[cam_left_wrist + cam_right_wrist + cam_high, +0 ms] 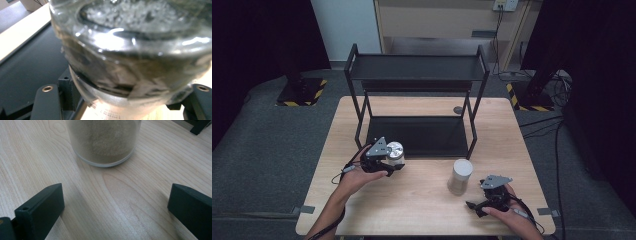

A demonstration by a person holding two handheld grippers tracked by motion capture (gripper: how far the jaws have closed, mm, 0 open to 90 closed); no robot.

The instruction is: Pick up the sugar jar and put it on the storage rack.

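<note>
Glass jar point(395, 152) pinched in left claw point(393, 162), seemingly beside shelf rack point(417, 70), right claw point(477, 205) spread near sand-filled jar point(460, 176).

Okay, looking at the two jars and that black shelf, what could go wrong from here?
The left gripper holds a clear jar by its smooth glass wall, so it might slip or tilt. It sits close to the black shelf, whose front edge or post it could bump. The right gripper waits open near the tan jar; a careless approach may topple it.
</note>
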